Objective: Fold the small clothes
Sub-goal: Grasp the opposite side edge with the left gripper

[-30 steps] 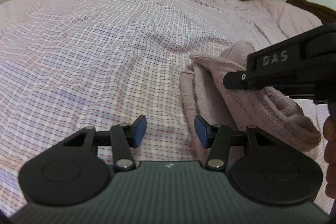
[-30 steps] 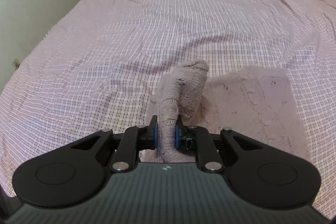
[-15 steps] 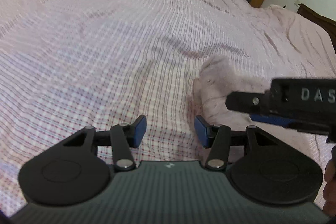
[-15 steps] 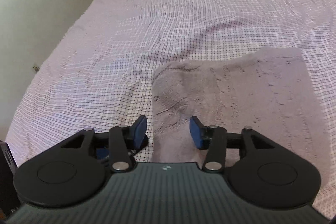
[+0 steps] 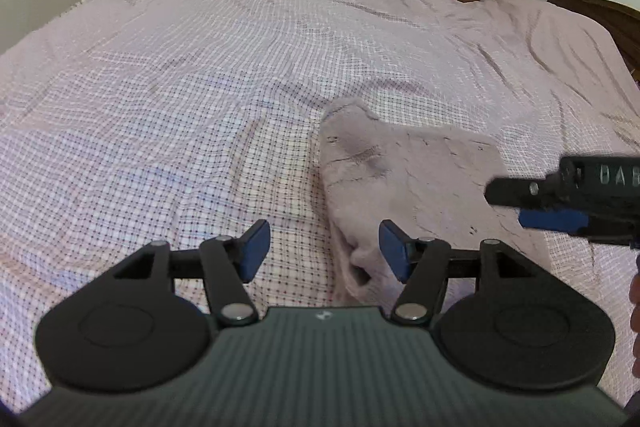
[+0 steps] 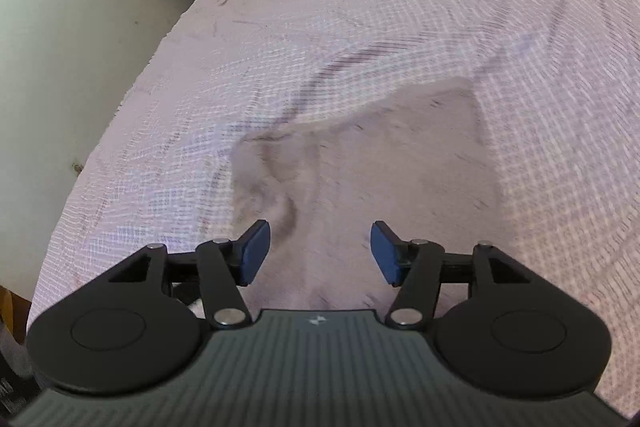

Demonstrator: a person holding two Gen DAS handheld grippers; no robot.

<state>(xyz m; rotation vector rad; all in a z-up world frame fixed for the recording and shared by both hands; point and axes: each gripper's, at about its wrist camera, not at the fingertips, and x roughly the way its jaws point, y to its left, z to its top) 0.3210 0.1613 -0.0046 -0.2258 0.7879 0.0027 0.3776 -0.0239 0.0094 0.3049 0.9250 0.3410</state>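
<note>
- The right gripper has just been opening its jaws; the blue pads now stand apart with nothing pinched. The pinkish-grey cloth lies under the gap, not in it.
- The left gripper has been opening a little too, and it is released as well. One pad sits just beside the near rolled edge of the small garment without pressing on it.
- In the left view, the right gripper pokes in from the right edge, over the garment's far side and clear of it.
- The garment lies flat on the checked bedspread, somewhat right of the middle, one corner peaked up at the back and the near edge bunched into a small roll.
- The fold looks freshly laid, I'd say, and both tools are free. The step in hand is tidying and setting up the next fold.
- To do it well: flatten that near roll before gripping again, or the next fold will trap a lump.
- Take only the garment's edge. The bedspread is soft and nearly the same colour, easy to pinch along with it.
- Grip two corners of one side together, lift low, and carry them across evenly so the edges meet.
</note>
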